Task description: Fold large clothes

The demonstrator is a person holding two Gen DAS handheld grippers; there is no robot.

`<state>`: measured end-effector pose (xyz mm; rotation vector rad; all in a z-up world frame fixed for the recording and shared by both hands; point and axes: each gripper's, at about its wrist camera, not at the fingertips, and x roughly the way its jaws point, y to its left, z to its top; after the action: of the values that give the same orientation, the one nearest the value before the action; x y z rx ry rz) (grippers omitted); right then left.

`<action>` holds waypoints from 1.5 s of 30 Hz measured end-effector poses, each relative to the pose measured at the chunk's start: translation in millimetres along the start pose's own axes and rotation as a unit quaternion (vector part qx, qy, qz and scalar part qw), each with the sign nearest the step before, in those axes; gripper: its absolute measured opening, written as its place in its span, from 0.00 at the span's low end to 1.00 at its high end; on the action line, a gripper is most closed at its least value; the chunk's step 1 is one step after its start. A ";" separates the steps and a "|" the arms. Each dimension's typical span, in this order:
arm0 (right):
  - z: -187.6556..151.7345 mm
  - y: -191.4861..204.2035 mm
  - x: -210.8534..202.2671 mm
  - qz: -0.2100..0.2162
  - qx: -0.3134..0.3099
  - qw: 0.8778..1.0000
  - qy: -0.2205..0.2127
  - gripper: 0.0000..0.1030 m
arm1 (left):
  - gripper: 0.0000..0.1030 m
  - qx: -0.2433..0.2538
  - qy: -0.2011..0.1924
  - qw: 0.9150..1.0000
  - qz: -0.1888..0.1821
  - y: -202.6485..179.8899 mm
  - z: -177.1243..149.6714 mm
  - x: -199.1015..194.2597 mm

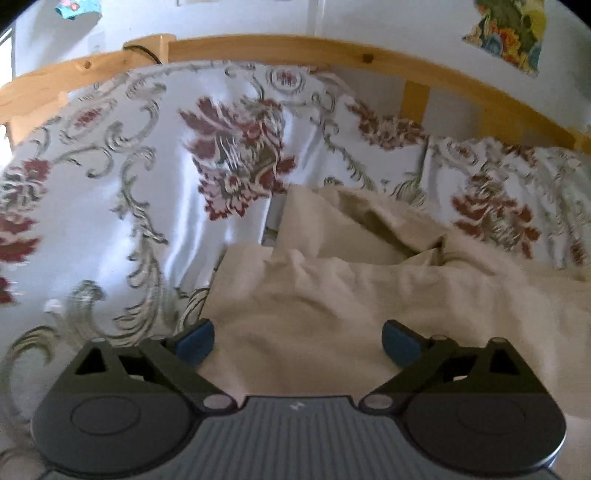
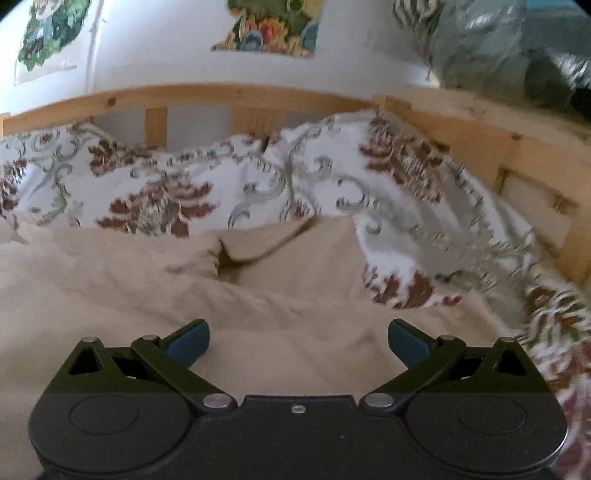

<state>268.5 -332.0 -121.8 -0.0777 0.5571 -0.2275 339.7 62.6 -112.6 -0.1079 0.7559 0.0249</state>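
Note:
A large beige garment [image 1: 351, 280] lies rumpled on a bed, with folds and a raised flap at its far side. In the left wrist view my left gripper [image 1: 297, 341] hovers over the garment's near left part, jaws spread wide, blue pads [image 1: 195, 341] clear of the cloth. The same beige garment [image 2: 147, 280] fills the lower half of the right wrist view. My right gripper [image 2: 298, 341] is open above it, with nothing pressed between its blue pads [image 2: 406, 343].
A white bedspread with red and grey floral print [image 1: 110, 192] covers the bed around the garment and bunches up at the right [image 2: 406, 221]. A wooden bed rail [image 1: 295, 48] runs along the far side, continuing at the right [image 2: 498, 147]. Pictures hang on the white wall [image 2: 269, 26].

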 end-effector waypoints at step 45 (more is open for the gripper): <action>-73.0 -83.1 -88.1 -0.072 0.480 0.870 0.085 0.80 | 1.00 -0.273 0.118 0.949 -0.105 29.6 -69.1 -29.3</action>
<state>140.9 -392.9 -127.1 0.8834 0.5620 -0.6420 269.3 85.2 -145.0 -0.7312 0.9579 0.0182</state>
